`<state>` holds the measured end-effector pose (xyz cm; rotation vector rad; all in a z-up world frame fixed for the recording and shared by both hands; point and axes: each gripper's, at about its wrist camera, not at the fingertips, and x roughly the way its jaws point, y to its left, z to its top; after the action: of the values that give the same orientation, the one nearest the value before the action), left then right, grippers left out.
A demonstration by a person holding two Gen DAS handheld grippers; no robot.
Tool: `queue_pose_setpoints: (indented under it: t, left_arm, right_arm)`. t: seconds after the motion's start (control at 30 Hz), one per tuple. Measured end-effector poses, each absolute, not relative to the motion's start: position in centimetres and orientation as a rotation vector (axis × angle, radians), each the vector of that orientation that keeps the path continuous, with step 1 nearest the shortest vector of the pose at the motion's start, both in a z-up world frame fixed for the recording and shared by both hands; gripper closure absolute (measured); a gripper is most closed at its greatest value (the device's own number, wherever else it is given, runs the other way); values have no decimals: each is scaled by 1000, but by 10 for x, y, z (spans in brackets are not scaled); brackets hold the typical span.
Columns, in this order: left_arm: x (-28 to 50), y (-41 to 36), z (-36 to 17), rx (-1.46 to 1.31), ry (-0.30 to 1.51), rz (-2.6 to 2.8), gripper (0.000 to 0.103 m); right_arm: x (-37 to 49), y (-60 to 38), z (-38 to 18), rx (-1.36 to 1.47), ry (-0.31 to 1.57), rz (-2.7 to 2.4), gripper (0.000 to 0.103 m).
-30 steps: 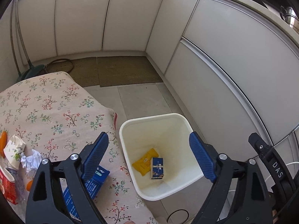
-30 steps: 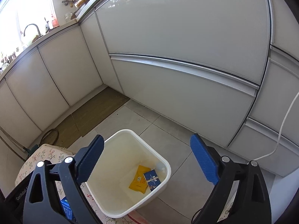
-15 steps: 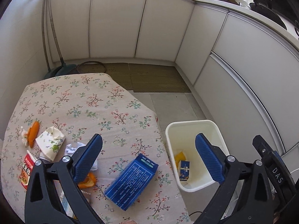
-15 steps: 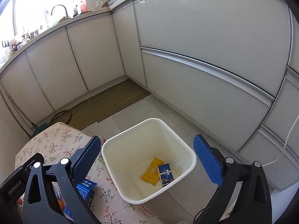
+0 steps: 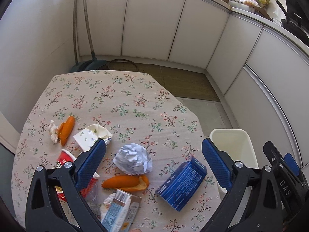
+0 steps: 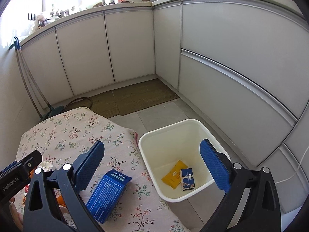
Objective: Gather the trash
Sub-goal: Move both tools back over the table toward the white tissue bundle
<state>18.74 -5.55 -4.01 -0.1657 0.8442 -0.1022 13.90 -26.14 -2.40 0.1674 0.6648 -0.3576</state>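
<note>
Trash lies on the flowered table (image 5: 115, 96): a crumpled paper ball (image 5: 132, 159), a blue box (image 5: 181, 181), orange peel (image 5: 125, 181), a small carton (image 5: 119, 210), a folded napkin (image 5: 92, 135) and a red wrapper (image 5: 64, 157). My left gripper (image 5: 153, 164) hangs open above the paper ball and peel, holding nothing. My right gripper (image 6: 152, 166) is open too, over the table's edge between the blue box (image 6: 108, 191) and the white bin (image 6: 146, 154). In the bin lie a yellow packet (image 6: 172, 174) and a small blue box (image 6: 187, 179).
White cabinets (image 6: 231, 61) line the back and right walls. A brown mat (image 6: 139, 96) covers the floor beyond the table. Broom handles (image 5: 83, 29) lean in the left corner. The bin (image 5: 231, 145) stands on the floor just off the table's right edge.
Both grippers have swung left, away from the bin toward the table. The left view now faces the trash pile; the right view now takes in the table and blue box.
</note>
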Motion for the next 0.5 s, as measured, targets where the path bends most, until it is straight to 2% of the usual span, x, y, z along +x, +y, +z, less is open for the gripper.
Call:
queue_pose_setpoints:
  t: [0.5]
  left_arm:
    - [197, 65, -66, -247, 888, 93, 7]
  right_arm:
    - [172, -149, -33, 61, 655, -191, 7]
